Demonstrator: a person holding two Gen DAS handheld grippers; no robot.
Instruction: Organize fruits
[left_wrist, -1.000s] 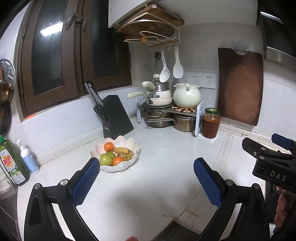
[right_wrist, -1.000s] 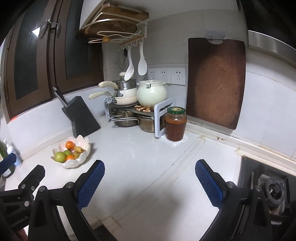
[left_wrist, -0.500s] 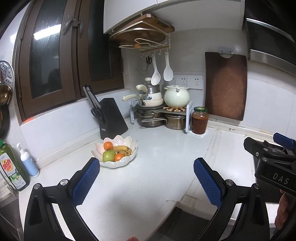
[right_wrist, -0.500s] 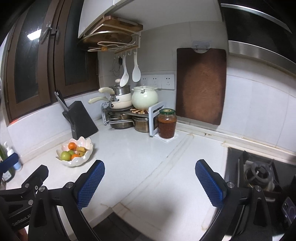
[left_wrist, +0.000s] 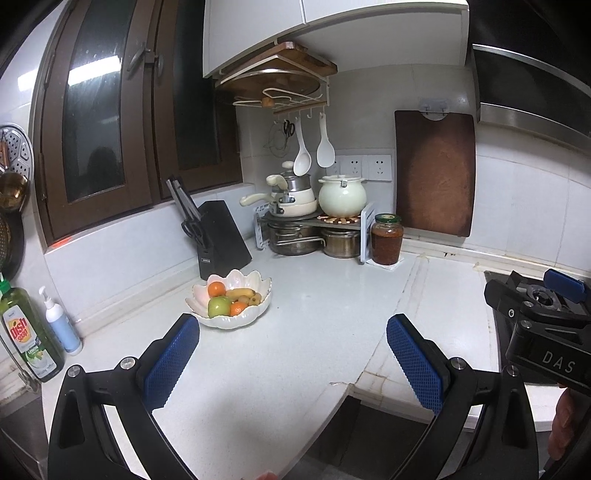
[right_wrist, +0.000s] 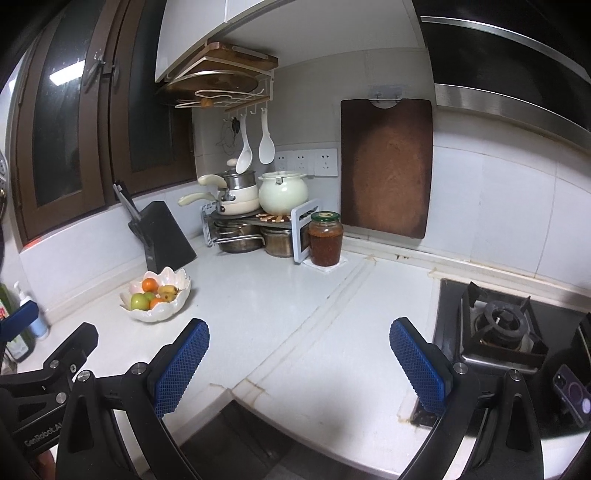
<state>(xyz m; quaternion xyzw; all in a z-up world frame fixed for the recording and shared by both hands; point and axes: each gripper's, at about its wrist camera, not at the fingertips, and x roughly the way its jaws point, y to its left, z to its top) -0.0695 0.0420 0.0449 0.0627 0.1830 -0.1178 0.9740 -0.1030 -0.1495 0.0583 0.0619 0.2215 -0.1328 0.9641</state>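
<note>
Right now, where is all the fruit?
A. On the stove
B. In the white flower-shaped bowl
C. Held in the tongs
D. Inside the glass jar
B. The oranges, green apple and yellowish fruit all sit in the white flower-shaped bowl on the counter, while the left tongs and right tongs are open and empty.

Both cameras sit low at the near edge of the white counter, each looking forward between its own two blue-padded fingers toward the far corner. The left wrist view stands further left, nearer the fruit bowl; the right gripper's body shows at its right edge. The right wrist view stands further right, taking in the stove. Both share the bowl, knife block, jar and hanging cutting board.
</note>
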